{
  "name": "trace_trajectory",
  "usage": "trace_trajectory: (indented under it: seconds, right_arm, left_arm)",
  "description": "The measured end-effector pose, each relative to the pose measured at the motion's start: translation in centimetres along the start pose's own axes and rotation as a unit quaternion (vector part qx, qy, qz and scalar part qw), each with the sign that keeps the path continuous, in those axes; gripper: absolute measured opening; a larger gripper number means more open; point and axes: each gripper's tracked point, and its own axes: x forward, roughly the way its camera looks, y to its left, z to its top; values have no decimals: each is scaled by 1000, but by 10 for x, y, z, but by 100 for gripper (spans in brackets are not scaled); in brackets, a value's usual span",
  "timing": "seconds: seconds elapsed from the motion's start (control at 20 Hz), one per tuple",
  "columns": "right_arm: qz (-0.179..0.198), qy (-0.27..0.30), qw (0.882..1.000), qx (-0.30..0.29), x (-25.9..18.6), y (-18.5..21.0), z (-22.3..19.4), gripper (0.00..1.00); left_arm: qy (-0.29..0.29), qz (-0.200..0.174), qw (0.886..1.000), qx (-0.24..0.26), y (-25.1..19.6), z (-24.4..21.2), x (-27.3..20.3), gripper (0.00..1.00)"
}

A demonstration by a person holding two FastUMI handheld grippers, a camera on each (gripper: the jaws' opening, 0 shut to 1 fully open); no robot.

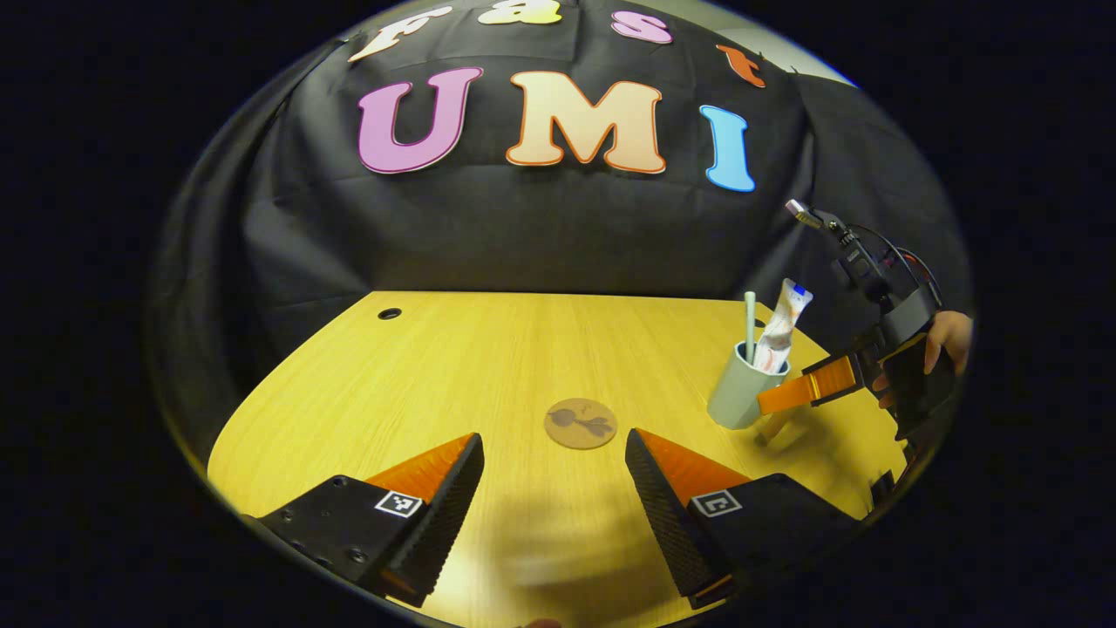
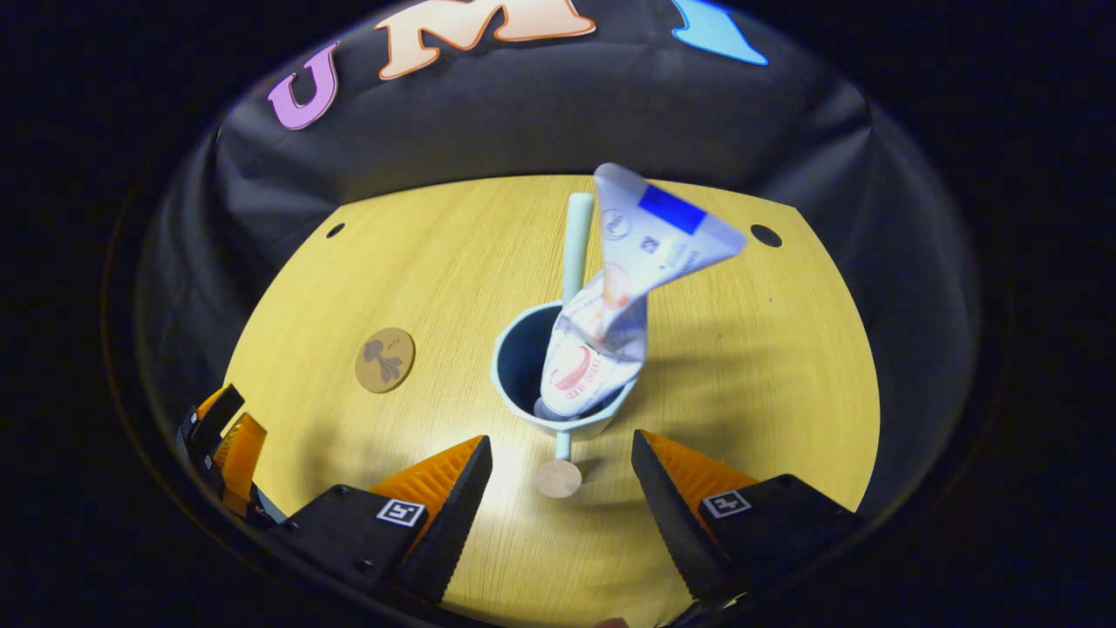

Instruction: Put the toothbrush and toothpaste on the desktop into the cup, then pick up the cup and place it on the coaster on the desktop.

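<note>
A pale grey-green cup (image 1: 737, 397) (image 2: 523, 362) stands upright on the wooden desk (image 1: 436, 366), right of centre in the left gripper view. In it stand a pale toothbrush (image 1: 750, 324) (image 2: 575, 244) and a white toothpaste tube (image 1: 782, 330) (image 2: 628, 288), both leaning out over the rim. A round brown coaster (image 1: 581, 423) (image 2: 384, 359) lies flat and bare to the cup's left. My right gripper (image 2: 562, 484) (image 1: 811, 388) is open just short of the cup, fingers on either side of a short stem with a round end (image 2: 558, 475). My left gripper (image 1: 554, 488) (image 2: 222, 445) hangs open, nothing in it, just before the coaster.
A hand (image 1: 946, 340) holds the right gripper at the desk's right edge. Cable holes (image 1: 390, 313) (image 2: 765, 235) sit near the desk's far corners. The black cloth wall closes the back. Bare desk (image 2: 767, 366) lies right of the cup.
</note>
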Motion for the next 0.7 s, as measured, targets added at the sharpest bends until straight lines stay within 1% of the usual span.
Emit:
trace_trajectory:
  seconds: [0.05, 0.1, 0.15, 0.2, 0.35, 0.4, 0.45, 0.5, 0.55, 0.6, 0.65, 0.7]
  right_arm:
    - [-7, 6, 1000, -1, 3, 1, 2, 94]
    - [-14, 13, 1000, -1, 6, 2, 3, 99]
    - [-21, 20, 1000, 1, 11, 1, 4, 94]
    - [-27, 31, 999, 1, 15, 0, 3, 99]
    - [-33, 67, 997, -8, 23, -1, -5, 98]
    - [-41, 78, 996, -15, 25, -5, -7, 91]
    - [-46, 85, 995, -23, 25, -7, -7, 79]
    - [-47, 92, 994, -28, 28, -7, -9, 69]
    - [-48, 102, 993, -32, 26, -8, -11, 64]
    - [-41, 111, 993, -31, 25, -6, -14, 62]
    - [-34, 117, 992, -26, 19, -3, -14, 41]
    - [-29, 123, 992, -24, 24, -1, -18, 30]
  left_arm:
    - [2, 3, 1000, 1, 6, -3, -2, 95]
    - [3, 6, 1000, 0, 13, -5, -4, 95]
    - [5, 10, 1000, -1, 19, -7, -6, 95]
    - [9, 13, 1000, -4, 26, -10, -7, 95]
    - [13, 25, 999, -15, 45, -16, -11, 95]
    - [14, 30, 999, -17, 51, -16, -11, 96]
    - [15, 34, 999, -18, 57, -18, -13, 95]
    - [16, 37, 999, -20, 62, -20, -12, 96]
    - [17, 39, 999, -21, 67, -21, -14, 96]
    - [19, 41, 999, -22, 71, -24, -14, 95]
    - [21, 43, 999, -22, 75, -25, -14, 95]
    - [20, 44, 999, -21, 77, -25, -16, 95]
